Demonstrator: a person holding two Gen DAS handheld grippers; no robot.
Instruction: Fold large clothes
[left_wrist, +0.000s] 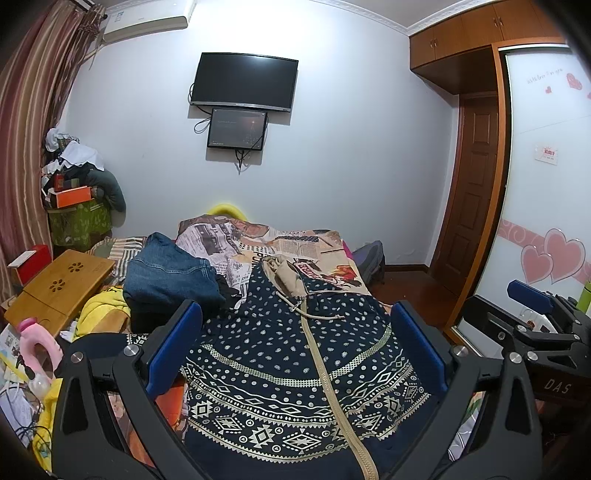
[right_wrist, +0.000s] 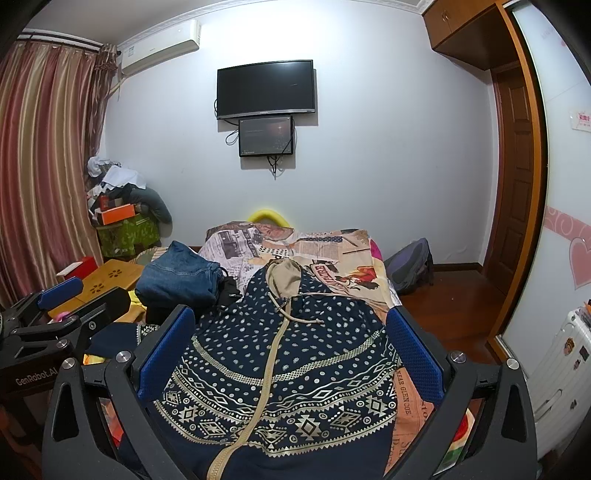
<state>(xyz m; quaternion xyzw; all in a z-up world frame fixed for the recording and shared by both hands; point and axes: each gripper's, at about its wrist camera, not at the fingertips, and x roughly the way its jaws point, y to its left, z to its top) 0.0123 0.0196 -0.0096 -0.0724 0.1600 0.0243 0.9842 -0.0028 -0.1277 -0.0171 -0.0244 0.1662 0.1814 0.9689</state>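
Navy patterned hoodie (left_wrist: 295, 373) lies spread on the bed (left_wrist: 332, 254), zipper up, hood toward 12 o'clock, beige drawstrings loose across the chest. It fills the near half of the newspaper-print bedcover.

Left tongs (left_wrist: 295, 350) spread wide, blue pads either side of the hoodie, hovering over it, pinching nothing. Right tongs (right_wrist: 291, 350) likewise spread wide above the same garment, empty. In the left view the right tongs show at 3 o'clock; in the right view the left tongs show at 9 o'clock.

Folded jeans (left_wrist: 170, 273) sit at 10 o'clock from the hoodie, just beside its shoulder, a dark garment tucked against them. Wooden lap bench (left_wrist: 59, 284) farther out at 9 o'clock, with yellow cloth and a pink item near it. Clutter pile with an orange box (left_wrist: 74, 195) in the far left corner by the striped curtain (left_wrist: 26, 122).

Wall at 12 o'clock: television (left_wrist: 243, 81), smaller screen (left_wrist: 238, 129) below. Backpack (right_wrist: 410, 266) on the floor at 2 o'clock. Wardrobe (left_wrist: 546, 147) at 3 o'clock.
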